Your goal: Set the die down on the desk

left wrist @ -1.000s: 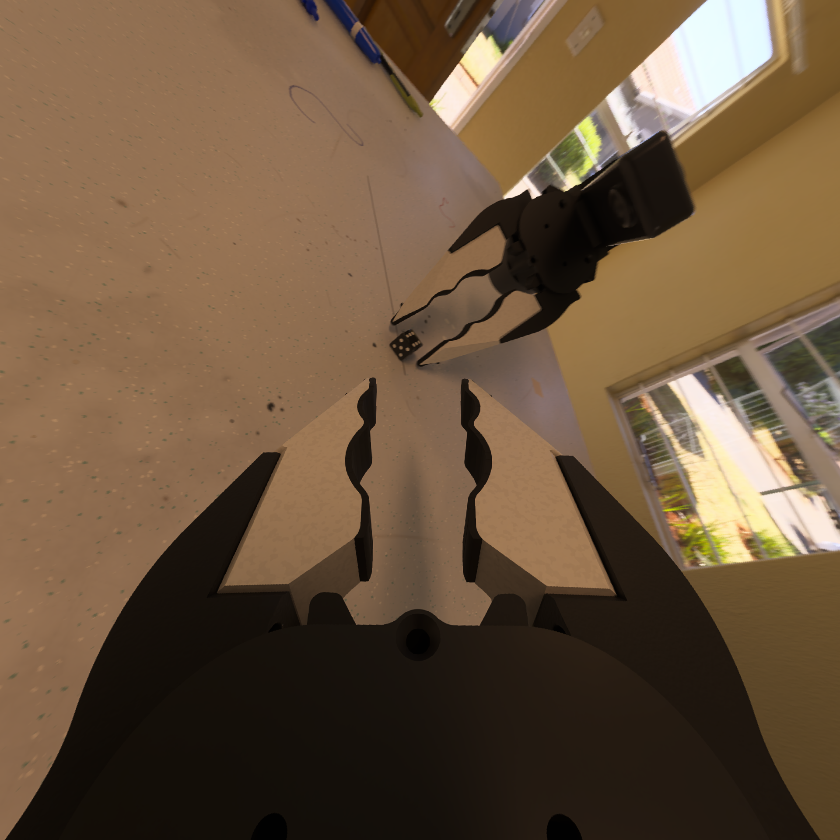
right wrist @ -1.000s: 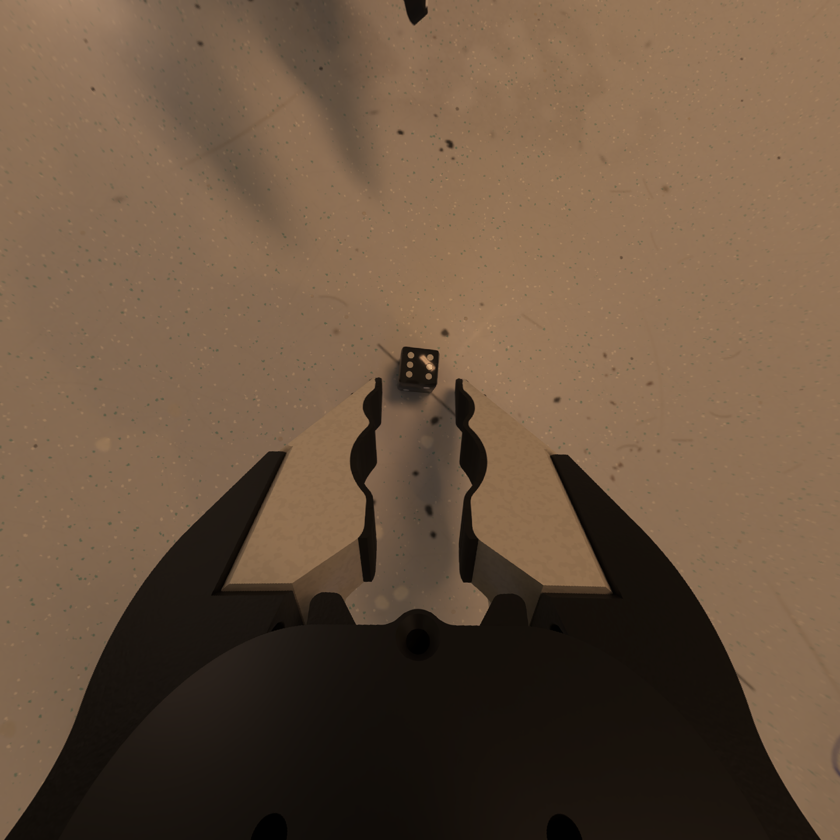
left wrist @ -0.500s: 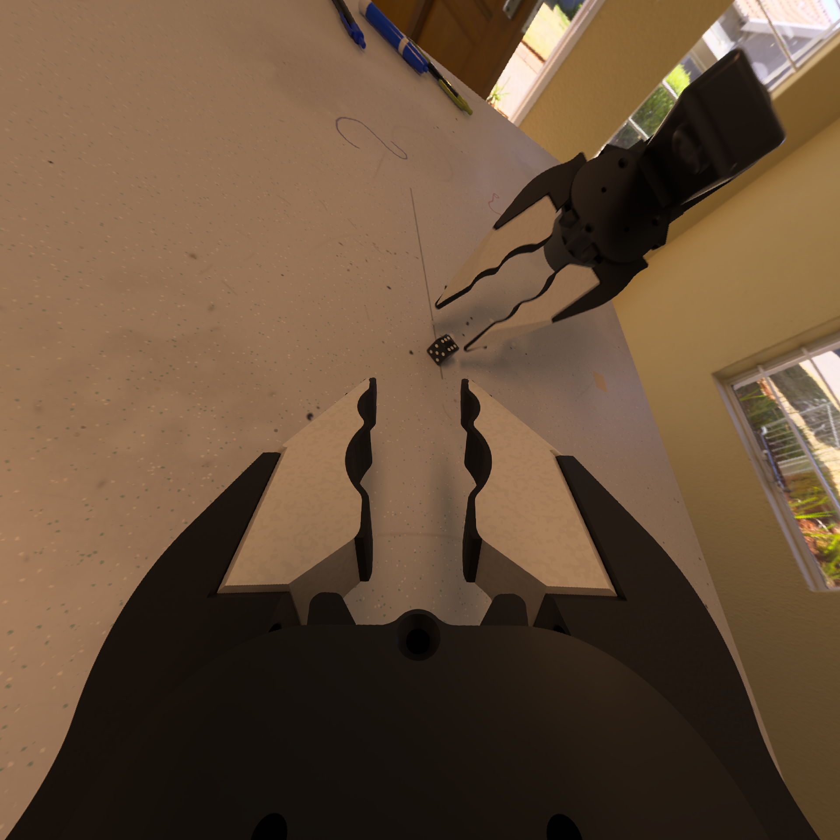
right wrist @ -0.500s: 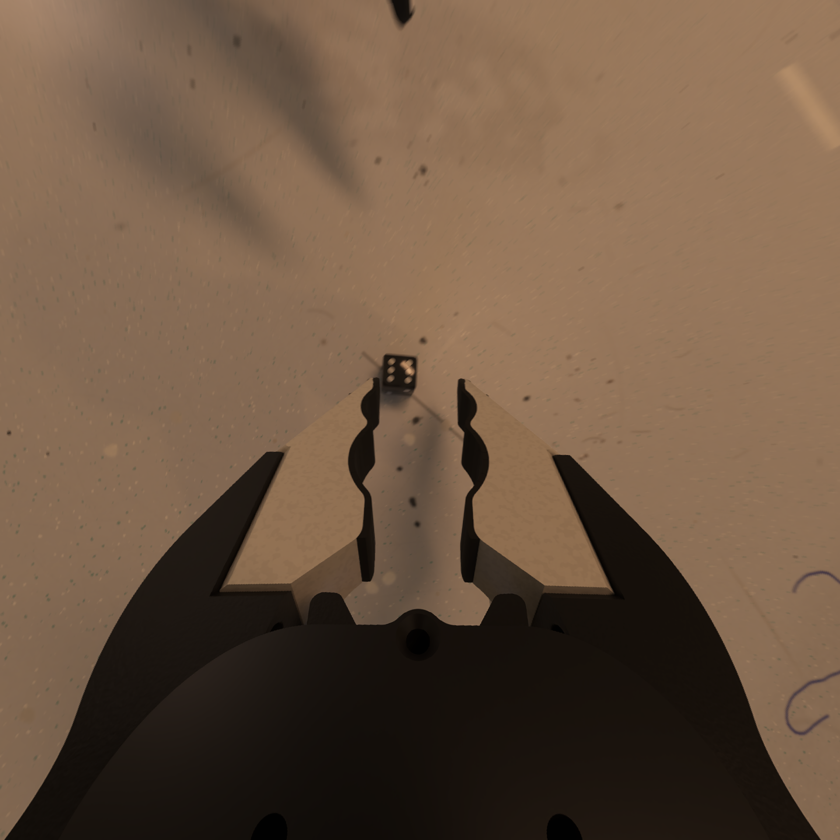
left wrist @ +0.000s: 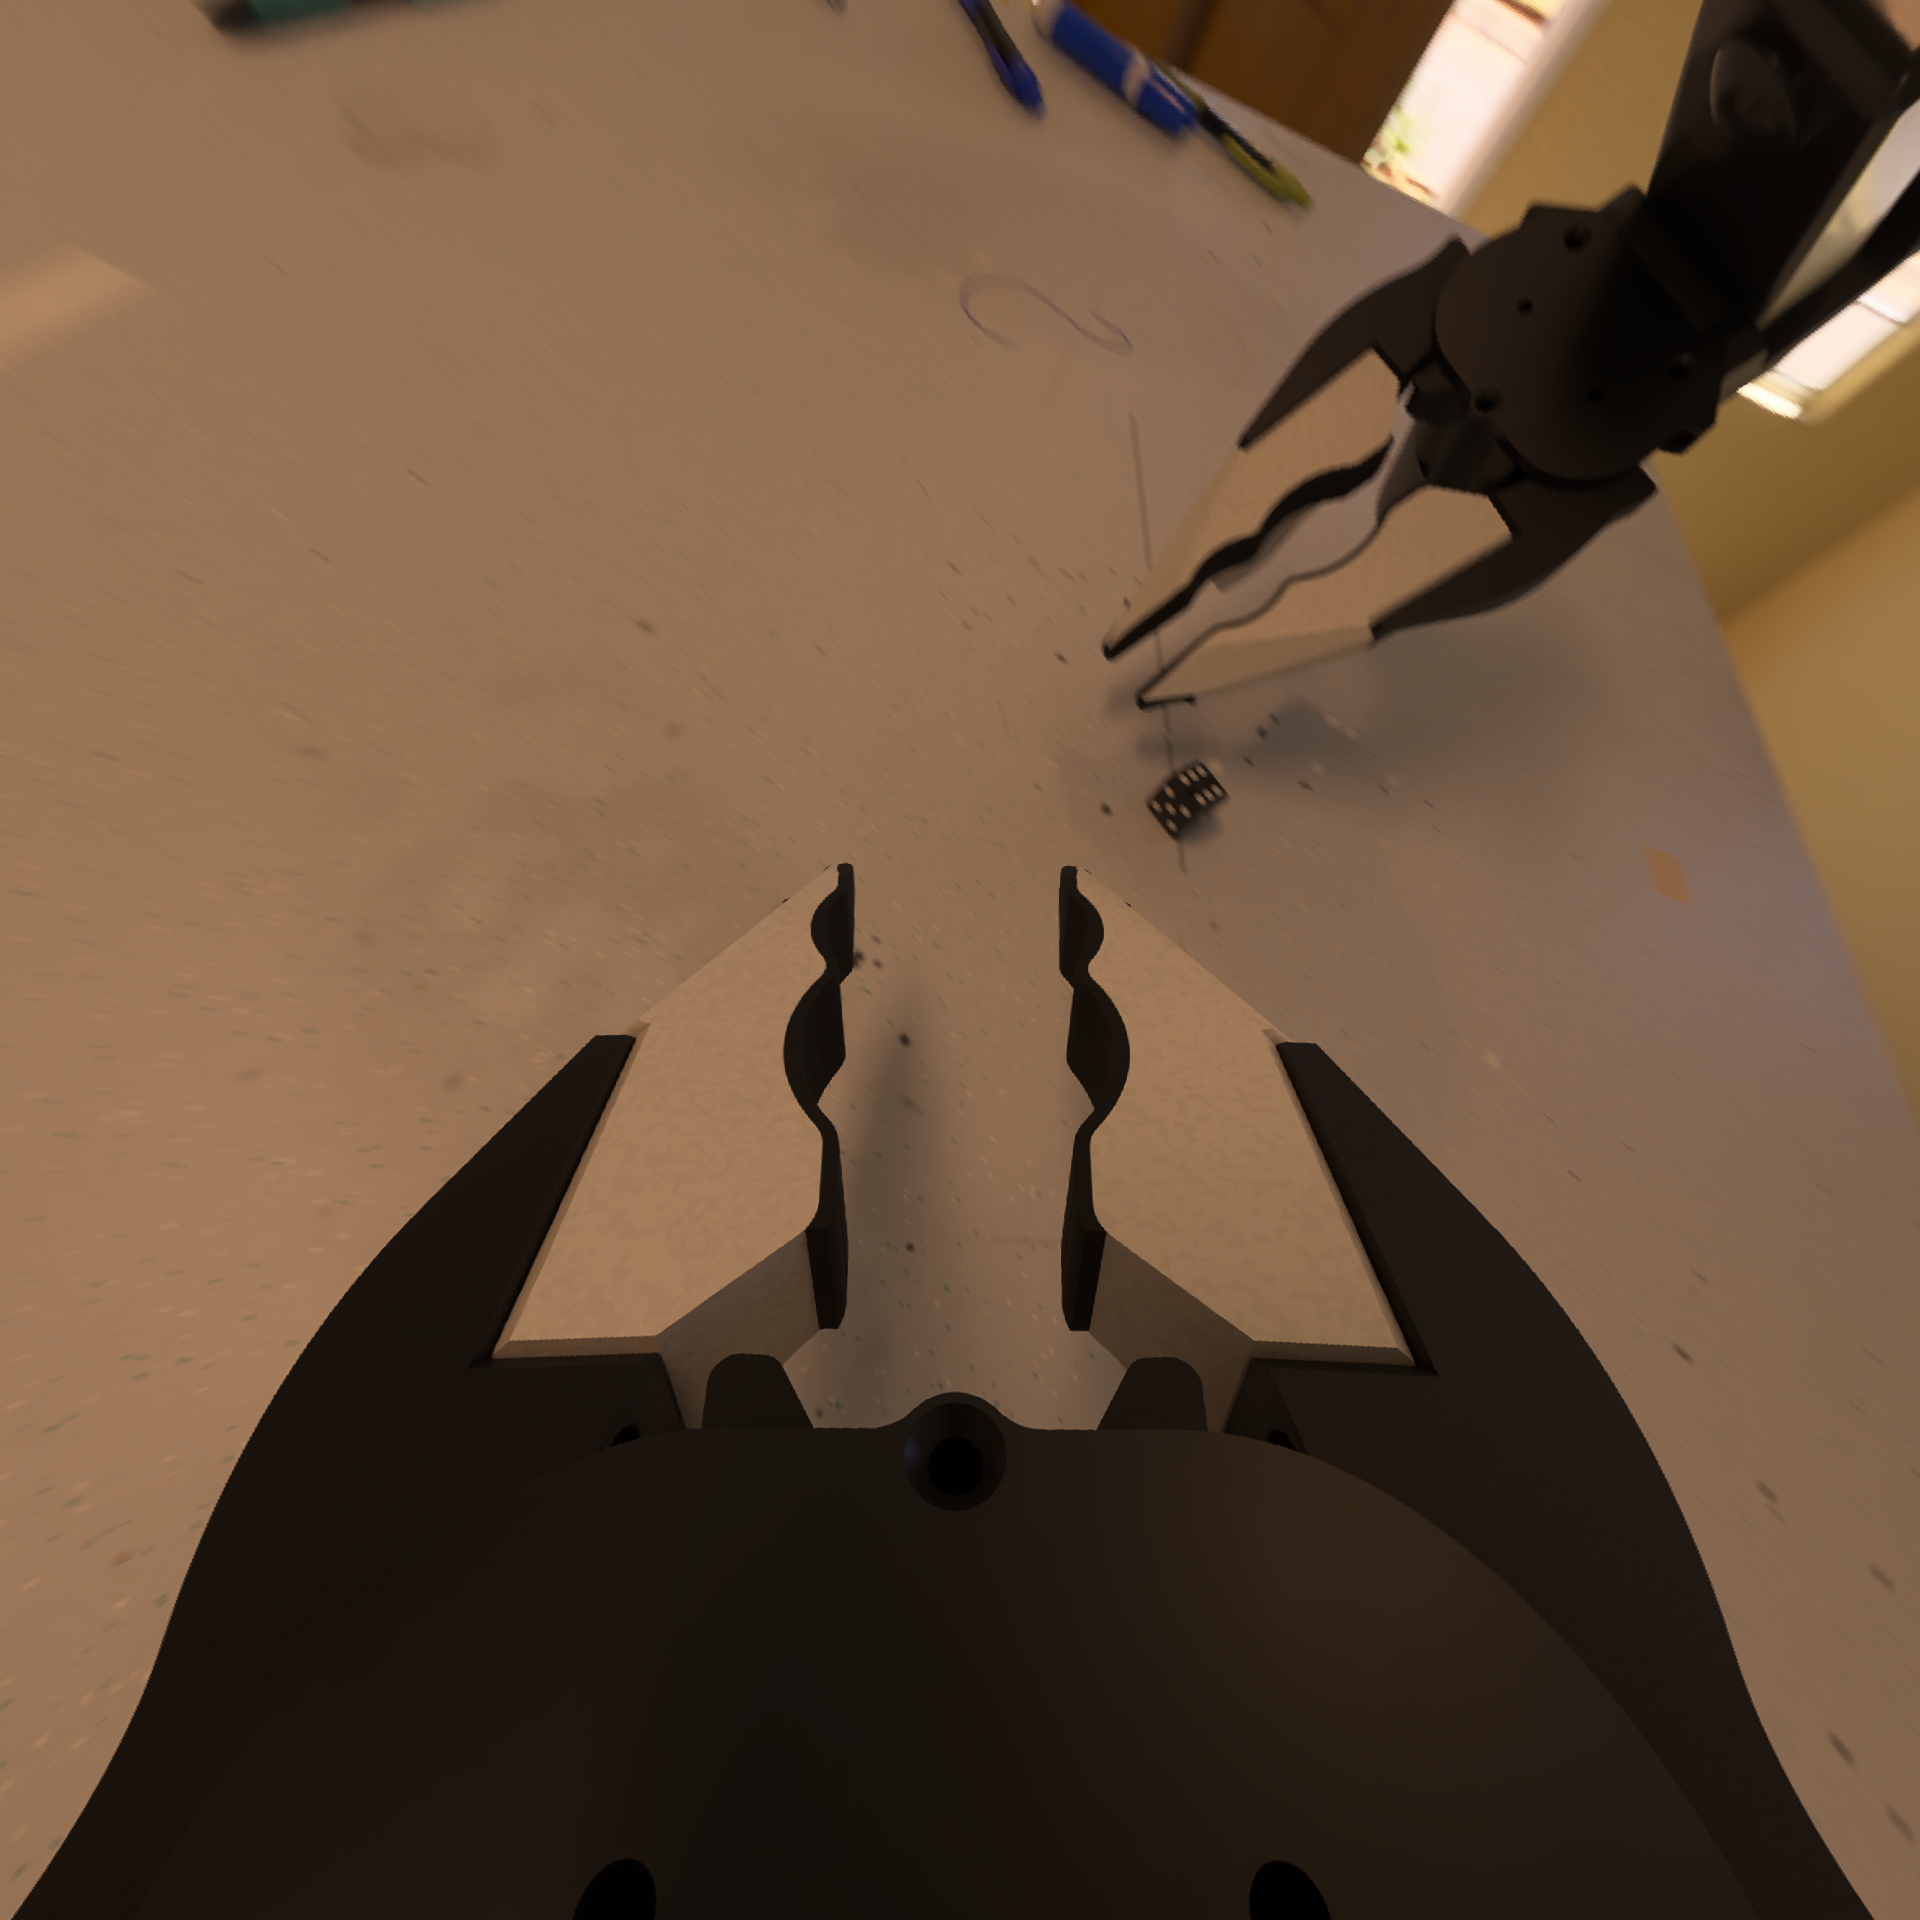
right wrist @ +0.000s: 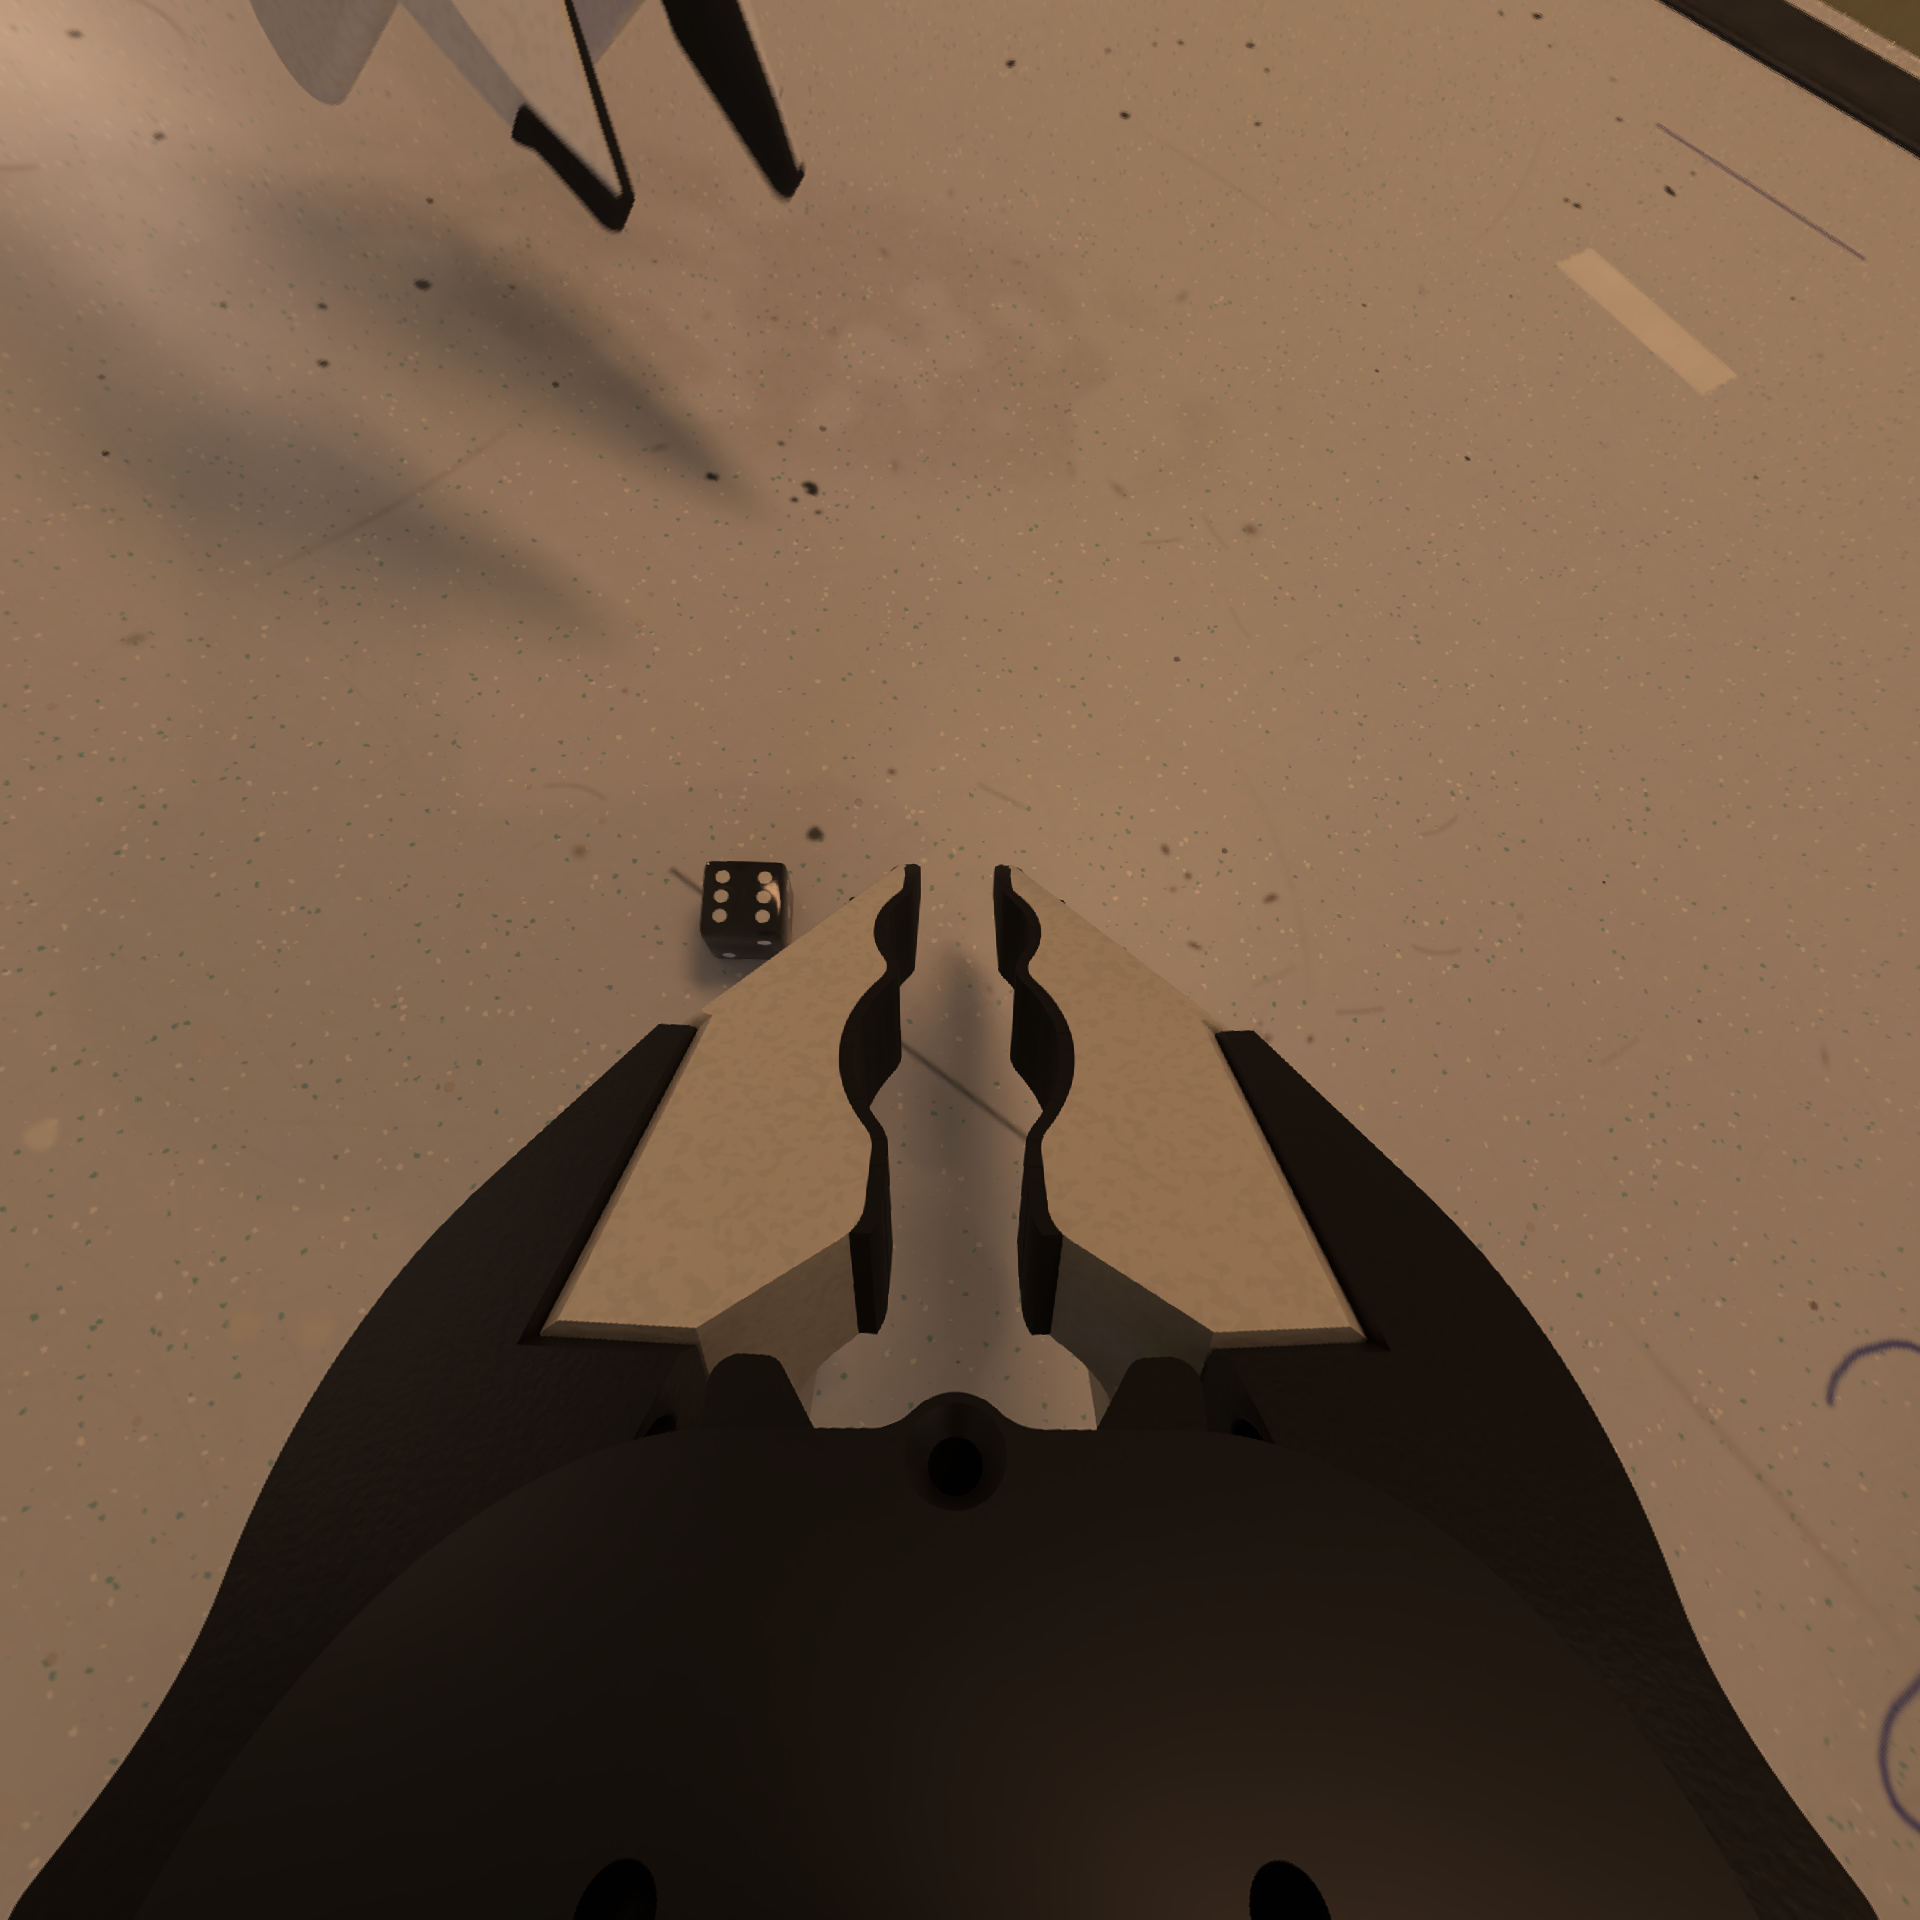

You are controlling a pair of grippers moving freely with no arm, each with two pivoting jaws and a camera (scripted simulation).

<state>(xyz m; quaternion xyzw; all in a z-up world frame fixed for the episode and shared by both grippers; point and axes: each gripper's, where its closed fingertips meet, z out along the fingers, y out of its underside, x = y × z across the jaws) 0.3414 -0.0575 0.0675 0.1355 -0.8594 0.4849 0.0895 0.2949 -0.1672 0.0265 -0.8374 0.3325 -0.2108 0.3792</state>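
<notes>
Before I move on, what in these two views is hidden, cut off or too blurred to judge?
- Die, right wrist view: its lower right corner sits behind a finger of the right hand-held gripper.
- Pens, left wrist view: blurred and cut by the top edge.
- Left hand-held gripper, right wrist view: only its fingertips show; the top edge cuts the rest.
- Die, left wrist view: its pips are too small to count.

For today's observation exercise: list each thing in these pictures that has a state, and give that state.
die: lying flat on the desk, free of both grippers, six pips up
left gripper: open, empty
right gripper: narrowly open, empty, beside the die
desk: speckled, pen-marked
pens: lying at the desk's far edge
</notes>
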